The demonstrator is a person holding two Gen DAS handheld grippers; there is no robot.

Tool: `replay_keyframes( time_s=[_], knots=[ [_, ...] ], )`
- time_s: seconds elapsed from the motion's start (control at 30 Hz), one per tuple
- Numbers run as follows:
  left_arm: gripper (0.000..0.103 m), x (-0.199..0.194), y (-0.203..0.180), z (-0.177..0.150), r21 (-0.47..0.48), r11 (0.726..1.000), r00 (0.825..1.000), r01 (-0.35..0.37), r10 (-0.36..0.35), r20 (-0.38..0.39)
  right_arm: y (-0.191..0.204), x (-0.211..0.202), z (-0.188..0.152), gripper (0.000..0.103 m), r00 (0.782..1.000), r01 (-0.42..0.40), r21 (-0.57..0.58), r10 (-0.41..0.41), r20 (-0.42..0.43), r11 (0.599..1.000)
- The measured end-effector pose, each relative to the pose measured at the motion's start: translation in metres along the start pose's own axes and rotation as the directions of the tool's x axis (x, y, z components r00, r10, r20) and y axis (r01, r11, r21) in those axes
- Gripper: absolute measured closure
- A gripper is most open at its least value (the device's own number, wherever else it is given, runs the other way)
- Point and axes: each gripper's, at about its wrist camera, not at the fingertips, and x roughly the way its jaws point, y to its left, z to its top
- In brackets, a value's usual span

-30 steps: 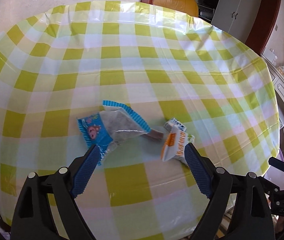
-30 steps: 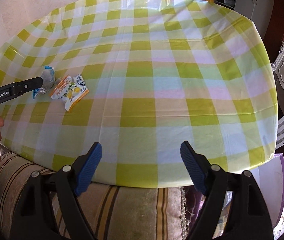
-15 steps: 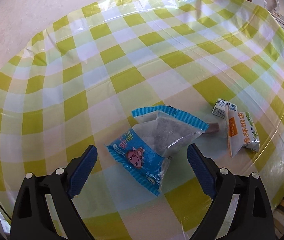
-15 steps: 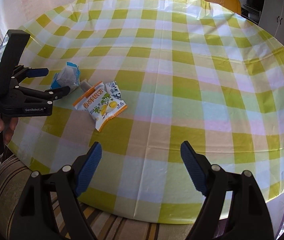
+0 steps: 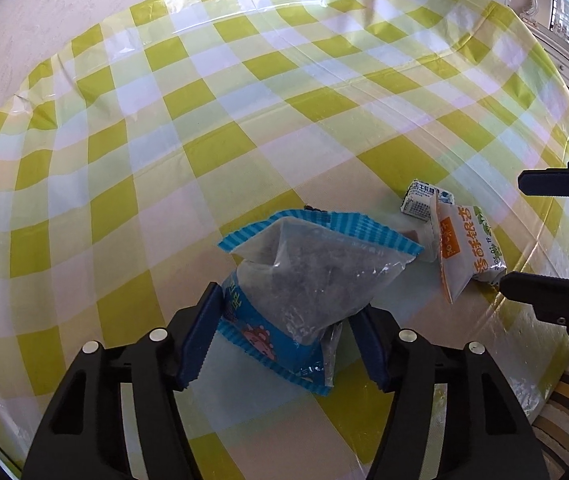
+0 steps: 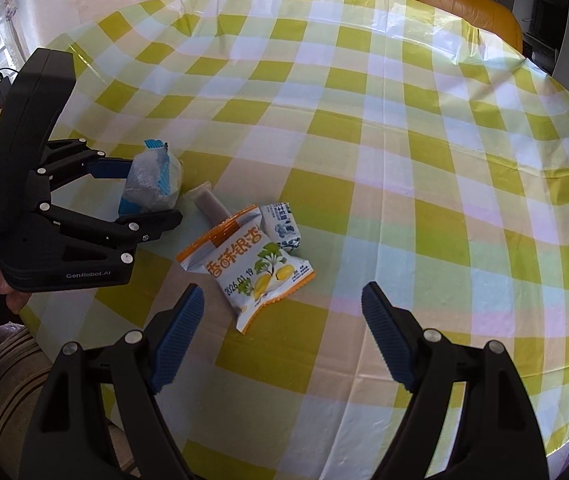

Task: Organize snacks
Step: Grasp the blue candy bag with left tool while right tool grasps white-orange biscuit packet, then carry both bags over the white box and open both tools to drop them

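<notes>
A blue-edged clear snack packet (image 5: 304, 280) lies on the checked tablecloth, between the fingers of my left gripper (image 5: 288, 336), which has closed in on it and touches its sides. It also shows in the right wrist view (image 6: 152, 180). An orange-and-white snack packet (image 6: 250, 268) lies just ahead of my open, empty right gripper (image 6: 282, 320). A small blue-and-white packet (image 6: 282, 226) and a grey bar-shaped snack (image 6: 210, 204) lie beside it.
The round table (image 6: 404, 120) has a yellow-green checked plastic cover. A striped cushion (image 6: 8, 380) sits at its near edge. An orange chair (image 6: 464, 4) and cabinets stand beyond the far side.
My left gripper has moved forward and its fingers have narrowed onto the blue packet. My right gripper has moved closer to the orange-and-white packet.
</notes>
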Motion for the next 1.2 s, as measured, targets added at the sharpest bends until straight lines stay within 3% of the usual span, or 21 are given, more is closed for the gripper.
replay_keyframes(
  time_s=[0.43,0.47,0.53,0.6,0.97,1.2],
  knots=[
    [0.047,-0.018,0.015,-0.014,-0.157,0.987,1.000,0.021,-0.017,0.027,0.012,0.029,0.014,0.023,0.998,-0.040,-0.062,0.037,-0.057,0.997],
    [0.047,-0.019,0.016,-0.015,-0.170,0.985,0.999,0.018,-0.013,0.029,0.012,0.030,0.013,0.025,0.997,-0.048,-0.058,0.044,-0.063,0.997],
    [0.049,-0.022,0.019,-0.017,-0.196,0.980,0.999,0.017,-0.011,0.035,0.012,0.035,0.012,0.045,0.995,-0.046,-0.048,0.041,-0.087,0.998],
    [0.050,-0.025,0.020,-0.018,-0.218,0.976,0.999,0.019,-0.011,0.041,0.012,0.035,0.010,0.048,0.997,-0.040,-0.044,0.036,-0.075,0.998],
    [0.060,-0.037,0.015,-0.025,-0.268,0.963,0.999,0.025,-0.012,0.053,0.005,0.024,-0.001,0.051,0.998,-0.039,-0.002,0.039,-0.054,0.999],
    [0.061,-0.048,0.009,-0.029,-0.279,0.959,0.997,0.047,-0.028,0.071,-0.010,0.008,-0.011,0.051,0.999,-0.027,0.049,0.029,-0.036,0.998]
  ],
)
